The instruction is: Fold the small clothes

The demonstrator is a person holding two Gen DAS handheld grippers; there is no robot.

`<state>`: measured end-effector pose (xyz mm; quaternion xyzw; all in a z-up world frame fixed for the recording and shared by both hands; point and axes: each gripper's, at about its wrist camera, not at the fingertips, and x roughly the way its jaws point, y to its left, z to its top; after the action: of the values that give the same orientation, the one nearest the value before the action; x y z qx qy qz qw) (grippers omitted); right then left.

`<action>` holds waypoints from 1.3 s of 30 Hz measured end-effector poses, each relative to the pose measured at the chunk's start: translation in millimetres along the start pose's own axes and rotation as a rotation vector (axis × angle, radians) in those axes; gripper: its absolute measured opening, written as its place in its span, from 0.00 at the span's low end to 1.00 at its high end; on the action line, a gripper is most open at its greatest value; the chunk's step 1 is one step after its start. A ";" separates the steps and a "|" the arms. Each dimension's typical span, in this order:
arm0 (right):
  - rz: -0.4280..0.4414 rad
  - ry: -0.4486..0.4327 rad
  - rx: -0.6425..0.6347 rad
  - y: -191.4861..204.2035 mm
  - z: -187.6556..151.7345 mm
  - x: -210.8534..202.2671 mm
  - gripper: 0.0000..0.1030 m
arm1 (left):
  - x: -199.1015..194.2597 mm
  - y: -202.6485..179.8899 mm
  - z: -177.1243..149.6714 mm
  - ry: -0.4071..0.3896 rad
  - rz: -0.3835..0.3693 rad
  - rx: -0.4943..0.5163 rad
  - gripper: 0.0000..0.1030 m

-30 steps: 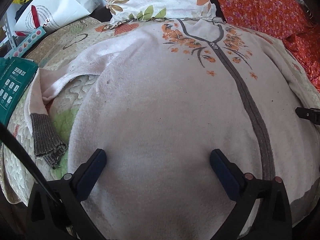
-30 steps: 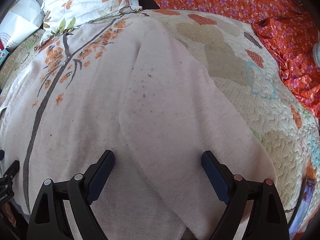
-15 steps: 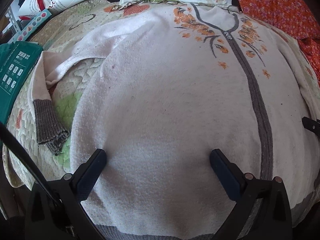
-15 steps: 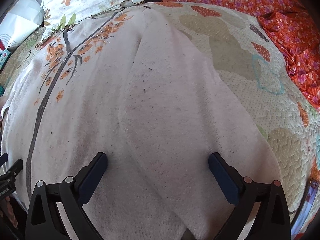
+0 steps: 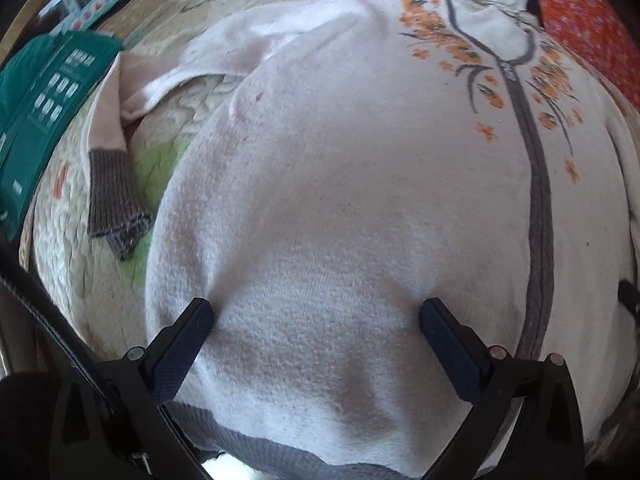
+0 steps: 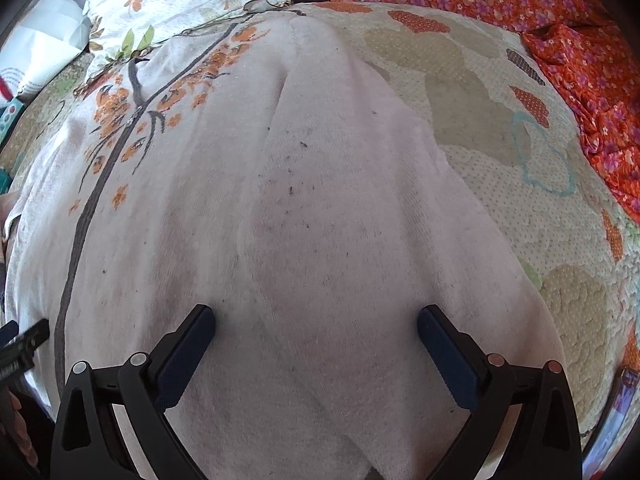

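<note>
A pale pink zip-up sweater (image 5: 360, 184) with orange flower embroidery lies flat on a quilted bedspread (image 5: 80, 280). Its one sleeve with a grey ribbed cuff (image 5: 112, 200) bends out at the left. The other sleeve (image 6: 340, 200) is folded in over the body. My left gripper (image 5: 316, 316) hovers open over the lower left body near the grey hem (image 5: 280, 460). Above the folded sleeve my right gripper (image 6: 316, 320) stands wide open, nothing between its fingers. The right gripper's tip shows at the left wrist view's right edge.
A floral pillow (image 6: 172, 4) lies beyond the collar. Orange flowered fabric (image 6: 560, 20) fills the far right. A green packet (image 5: 36, 120) and a white bag (image 6: 36, 52) sit at the left. Bare quilt (image 6: 500, 152) spreads right of the sweater.
The right gripper's jaws opened wider. The left gripper tilted down and rolled, so the hem came into view and the sweater slid up the frame.
</note>
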<state>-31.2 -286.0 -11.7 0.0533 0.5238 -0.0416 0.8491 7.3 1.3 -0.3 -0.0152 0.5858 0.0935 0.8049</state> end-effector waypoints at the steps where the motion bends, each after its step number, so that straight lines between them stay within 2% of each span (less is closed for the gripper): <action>1: 0.005 -0.001 -0.006 -0.7 -0.9 -0.8 1.00 | 0.3 -0.6 0.6 0.007 0.008 -0.013 1.00; 5: 0.010 -0.008 -0.018 -1.3 -4.8 -3.0 1.00 | 0.0 -1.8 0.3 -0.001 0.014 -0.013 1.00; 12: -0.018 -0.041 -0.014 -0.3 -6.7 -2.3 1.00 | 2.9 11.0 -3.9 -0.020 -0.052 -0.007 1.00; 18: -0.047 -0.129 -0.025 3.5 -12.0 -2.8 1.00 | -1.7 18.3 -11.4 -0.072 -0.074 0.044 0.99; 20: -0.041 -0.147 -0.027 2.3 -14.3 -3.9 1.00 | -11.8 20.8 -13.8 -0.109 -0.112 0.066 0.89; 25: -0.053 -0.206 -0.025 3.8 -23.0 -5.7 1.00 | -47.7 34.6 -27.3 -0.183 -0.224 0.077 0.86; 33: -0.084 -0.201 0.009 7.3 -27.1 -7.6 1.00 | -91.4 59.5 -55.2 -0.253 -0.290 0.043 0.86; 39: -0.110 -0.184 0.049 11.5 -40.5 -14.7 1.00 | -90.2 70.4 -57.1 -0.253 -0.308 0.007 0.86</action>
<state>-72.2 -268.9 -16.1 0.0410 0.4447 -0.1058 0.8885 -85.0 50.7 73.2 -0.0902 0.4711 -0.0315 0.8769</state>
